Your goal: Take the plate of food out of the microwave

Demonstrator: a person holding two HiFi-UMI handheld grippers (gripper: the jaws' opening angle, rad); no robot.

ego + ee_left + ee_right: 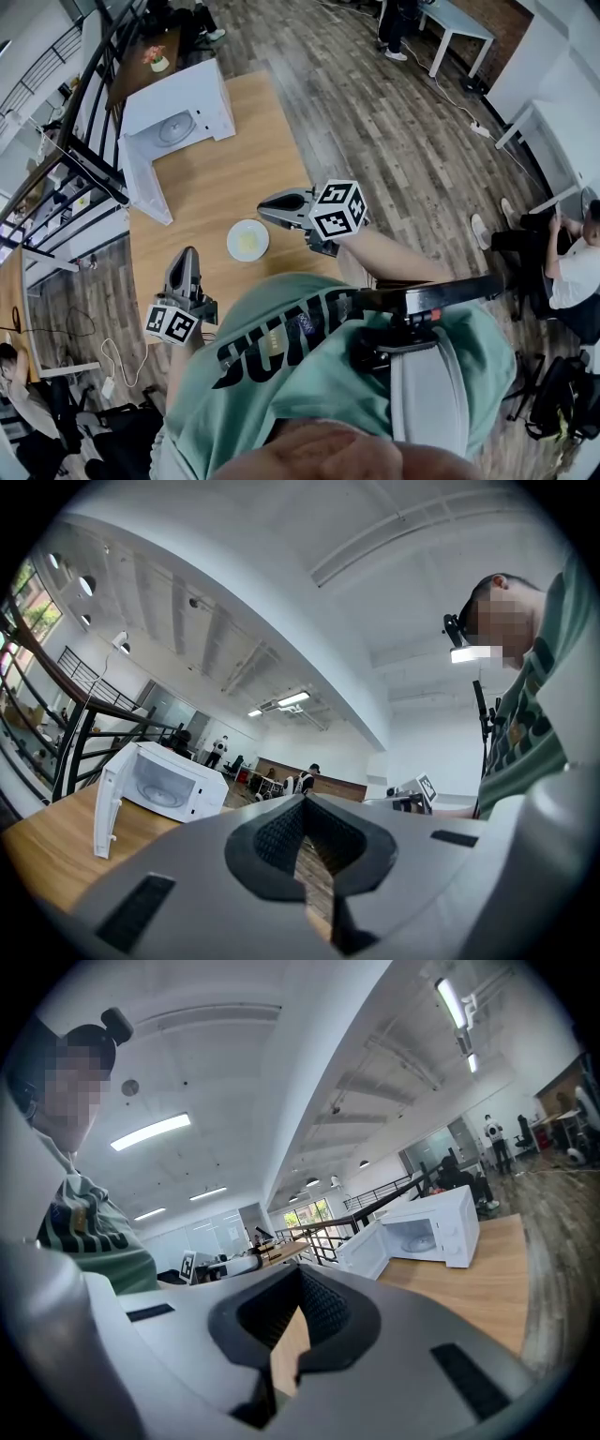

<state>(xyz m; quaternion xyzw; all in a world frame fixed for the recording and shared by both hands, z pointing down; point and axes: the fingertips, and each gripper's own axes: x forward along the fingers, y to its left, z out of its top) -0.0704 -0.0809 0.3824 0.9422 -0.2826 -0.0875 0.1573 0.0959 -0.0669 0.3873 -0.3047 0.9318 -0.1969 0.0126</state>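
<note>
**Finishing cleanly, with the plate already out**

At the upper left of the head view, the microwave stands with its door swung wide. Only the bare turntable is inside. At the lower left, your left gripper has its jaws clenched on nothing, and its own view shows them meeting with nothing between. Just left of centre, the plate of food sits flat on the wooden table, well apart from the microwave, so the removal looks done. Your right gripper, just right of the plate, is likewise clenched and empty. Draw it away level rather than across the rim, so it does not nudge the plate. If you shut the door, push it with a closed gripper and keep the plate clear of its swing.
</note>
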